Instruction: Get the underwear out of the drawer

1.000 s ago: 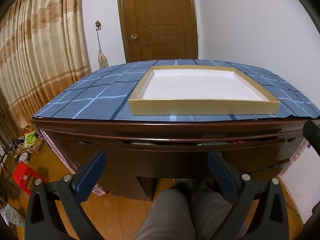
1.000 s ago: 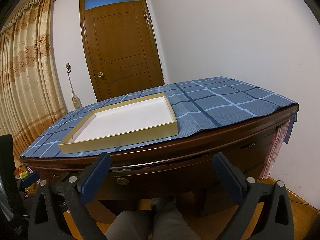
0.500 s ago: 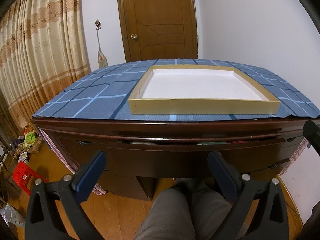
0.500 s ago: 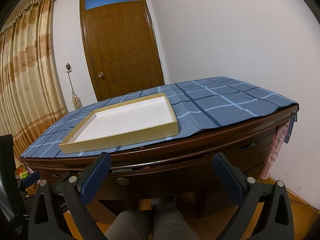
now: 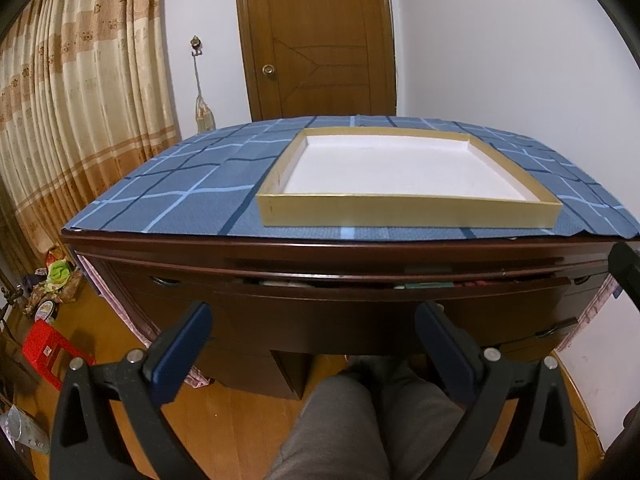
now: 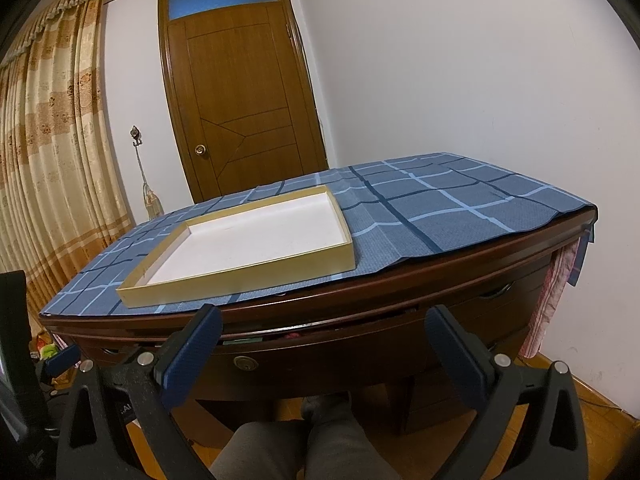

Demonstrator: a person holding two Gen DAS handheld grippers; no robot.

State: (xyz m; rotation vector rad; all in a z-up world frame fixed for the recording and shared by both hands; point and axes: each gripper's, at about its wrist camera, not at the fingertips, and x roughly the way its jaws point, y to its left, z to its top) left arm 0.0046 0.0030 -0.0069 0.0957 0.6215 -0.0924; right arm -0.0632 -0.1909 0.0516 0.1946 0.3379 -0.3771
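Left wrist view unchanged from a second ago: left gripper (image 5: 312,322) and right gripper (image 6: 322,326) released, dark wooden drawer (image 5: 400,308) barely ajar, underwear unreached

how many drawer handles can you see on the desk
3: one at the left, two stacked at the right, upper and lower. Others may be hidden behind the tools.

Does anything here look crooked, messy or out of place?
Yes. The desk's top drawer sits slightly ajar, with items peeking through the gap. The blue checked cloth lies rumpled at its front right edge. The tray looks fine.
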